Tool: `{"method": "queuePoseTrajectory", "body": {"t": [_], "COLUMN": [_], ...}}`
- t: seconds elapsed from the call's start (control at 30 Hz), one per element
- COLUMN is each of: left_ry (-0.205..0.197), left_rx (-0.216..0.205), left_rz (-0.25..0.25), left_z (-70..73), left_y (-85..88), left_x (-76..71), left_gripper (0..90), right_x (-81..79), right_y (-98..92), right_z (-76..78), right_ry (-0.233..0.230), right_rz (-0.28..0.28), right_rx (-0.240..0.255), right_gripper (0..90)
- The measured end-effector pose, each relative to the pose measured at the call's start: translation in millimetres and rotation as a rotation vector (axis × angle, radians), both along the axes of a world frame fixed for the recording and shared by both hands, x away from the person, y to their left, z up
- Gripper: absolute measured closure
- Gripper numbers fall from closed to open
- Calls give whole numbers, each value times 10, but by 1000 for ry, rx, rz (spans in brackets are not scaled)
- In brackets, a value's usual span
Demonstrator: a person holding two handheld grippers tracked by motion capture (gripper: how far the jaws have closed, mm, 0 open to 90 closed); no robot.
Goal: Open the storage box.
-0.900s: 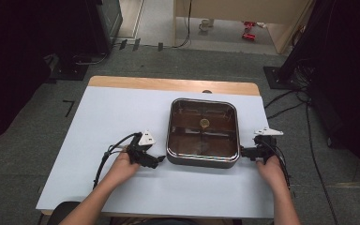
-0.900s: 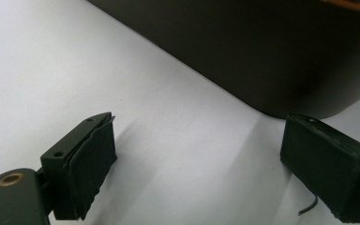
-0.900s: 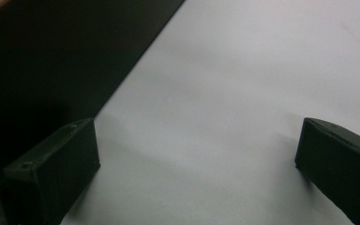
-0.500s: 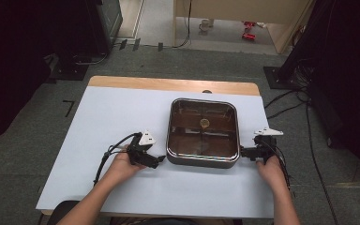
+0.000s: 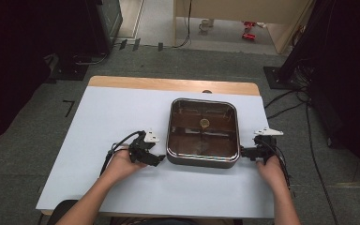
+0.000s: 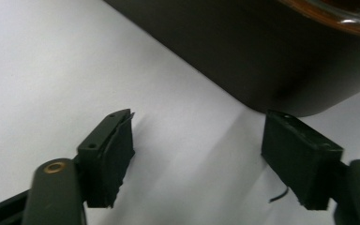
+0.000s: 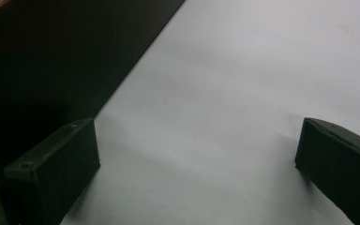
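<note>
A square dark-sided pan with rounded corners and a brown inside (image 5: 203, 161) sits on the white table top (image 5: 98, 122), right of centre near the front. A small round pale thing (image 5: 204, 123) lies in it; what it is I cannot tell. The left gripper (image 5: 158, 160) lies just beside the pan's near left corner, jaws spread with bare table between them. The right gripper (image 5: 242, 152) sits at the pan's right wall, jaws spread wide. Bare table stretches left of the pan.
</note>
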State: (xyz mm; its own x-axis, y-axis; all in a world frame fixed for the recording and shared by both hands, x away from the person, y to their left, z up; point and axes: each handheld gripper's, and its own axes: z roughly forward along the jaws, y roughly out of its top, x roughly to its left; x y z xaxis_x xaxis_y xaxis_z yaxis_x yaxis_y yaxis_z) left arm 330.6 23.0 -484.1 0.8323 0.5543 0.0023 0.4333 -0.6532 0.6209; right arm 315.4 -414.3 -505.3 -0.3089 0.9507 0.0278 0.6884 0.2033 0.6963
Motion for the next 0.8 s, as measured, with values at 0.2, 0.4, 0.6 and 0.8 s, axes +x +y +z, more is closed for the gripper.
{"method": "queuePoseTrajectory", "body": {"t": [0.2, 0.4, 0.6, 0.8], "left_ry": [50, 140, 115, 85], "left_rx": [3, -58, -74, -87], "left_rz": [1, 13, 11, 2], "left_z": [51, 141, 293, 449], "left_y": [51, 105, 124, 142], "left_x": [35, 90, 87, 52], "left_gripper": [378, 394, 394, 403], "right_x": [0, 0, 0, 0], "right_y": [0, 0, 0, 0], "right_z": [0, 0, 0, 0], "right_ry": [0, 0, 0, 0], "right_rz": [0, 0, 0, -1], "right_rx": [0, 0, 0, 0], "right_gripper": [0, 0, 0, 0]}}
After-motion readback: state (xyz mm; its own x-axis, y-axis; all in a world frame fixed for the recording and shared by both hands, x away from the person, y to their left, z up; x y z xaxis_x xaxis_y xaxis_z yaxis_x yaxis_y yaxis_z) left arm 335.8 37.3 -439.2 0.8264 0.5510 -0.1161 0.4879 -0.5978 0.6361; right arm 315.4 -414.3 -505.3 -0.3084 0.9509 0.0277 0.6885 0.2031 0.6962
